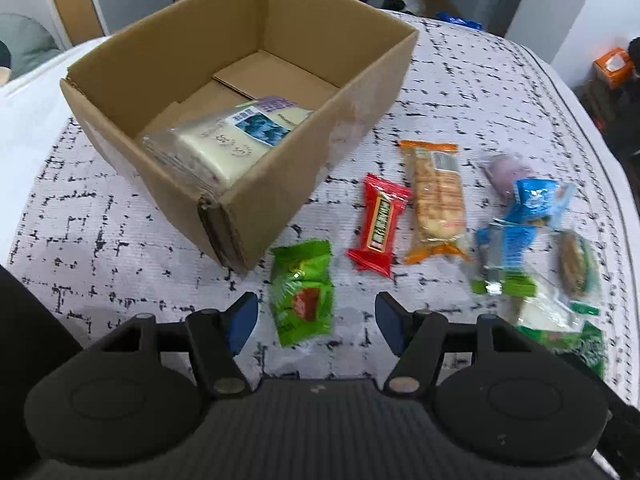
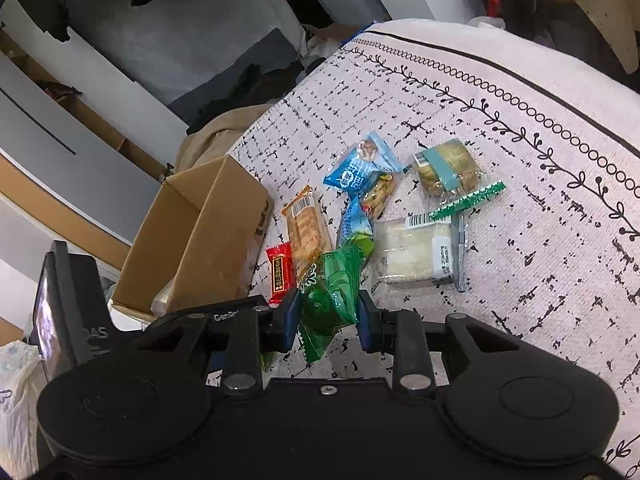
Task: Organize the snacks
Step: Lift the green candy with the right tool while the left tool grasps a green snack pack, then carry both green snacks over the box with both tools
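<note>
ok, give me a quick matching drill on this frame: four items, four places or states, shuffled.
Items:
1. white packet
2. red bar
3. green leaf-print packet
4. left gripper

Places or states:
A. flat on the patterned cloth, beside the orange-wrapped biscuit
B. open, holding nothing
C. inside the cardboard box
D. pinched between the fingers of the right gripper

Pairs: 1-C, 2-A, 3-D, 4-B
</note>
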Action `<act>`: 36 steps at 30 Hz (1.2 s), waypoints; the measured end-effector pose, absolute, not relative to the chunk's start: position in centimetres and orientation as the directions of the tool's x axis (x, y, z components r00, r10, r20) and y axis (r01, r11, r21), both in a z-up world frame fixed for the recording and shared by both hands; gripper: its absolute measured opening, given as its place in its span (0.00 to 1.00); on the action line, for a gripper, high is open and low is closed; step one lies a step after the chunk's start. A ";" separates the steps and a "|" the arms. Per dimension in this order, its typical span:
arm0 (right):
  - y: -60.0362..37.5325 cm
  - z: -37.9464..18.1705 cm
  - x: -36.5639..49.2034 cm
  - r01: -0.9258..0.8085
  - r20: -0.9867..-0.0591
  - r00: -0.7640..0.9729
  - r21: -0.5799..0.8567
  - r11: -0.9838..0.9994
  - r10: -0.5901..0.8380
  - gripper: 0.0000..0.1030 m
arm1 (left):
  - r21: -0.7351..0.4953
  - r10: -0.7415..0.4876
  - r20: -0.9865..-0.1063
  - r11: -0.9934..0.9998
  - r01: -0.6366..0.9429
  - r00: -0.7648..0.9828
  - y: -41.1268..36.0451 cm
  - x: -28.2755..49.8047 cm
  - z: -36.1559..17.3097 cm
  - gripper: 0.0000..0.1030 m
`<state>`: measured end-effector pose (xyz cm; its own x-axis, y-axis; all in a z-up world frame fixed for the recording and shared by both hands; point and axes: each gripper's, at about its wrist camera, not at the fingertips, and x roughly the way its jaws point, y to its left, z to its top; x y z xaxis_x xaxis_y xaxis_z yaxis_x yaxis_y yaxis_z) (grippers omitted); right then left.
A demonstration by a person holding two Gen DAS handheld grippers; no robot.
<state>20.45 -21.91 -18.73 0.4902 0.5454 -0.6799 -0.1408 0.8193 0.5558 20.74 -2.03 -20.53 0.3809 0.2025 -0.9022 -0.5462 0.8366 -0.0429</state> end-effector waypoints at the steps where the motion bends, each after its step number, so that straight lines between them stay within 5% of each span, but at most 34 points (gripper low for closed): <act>1: -21.9 -18.8 20.5 -0.140 -0.681 0.488 0.557 0.819 0.546 0.28 | -0.043 0.204 -0.901 0.835 -0.548 0.382 -2.1 20.8 -20.7 0.62; 5: -21.7 -19.2 20.7 -0.141 -0.689 0.477 0.553 0.821 0.546 0.28 | -0.047 0.195 -0.905 0.837 -0.545 0.378 -2.4 21.4 -21.4 0.56; 8: -21.6 -19.4 20.9 -0.140 -0.692 0.474 0.551 0.823 0.544 0.28 | -0.051 0.184 -0.912 0.836 -0.546 0.367 -2.5 21.5 -22.0 0.29; 11: -21.7 -19.5 21.0 -0.135 -0.694 0.475 0.550 0.824 0.541 0.28 | -0.060 0.179 -0.909 0.838 -0.542 0.378 -2.6 21.3 -21.8 0.25; 36: -20.5 -16.6 21.4 -0.244 -0.600 0.534 0.565 0.788 0.596 0.28 | -0.209 0.100 -0.790 0.883 -0.420 0.605 -1.6 18.2 -10.0 0.23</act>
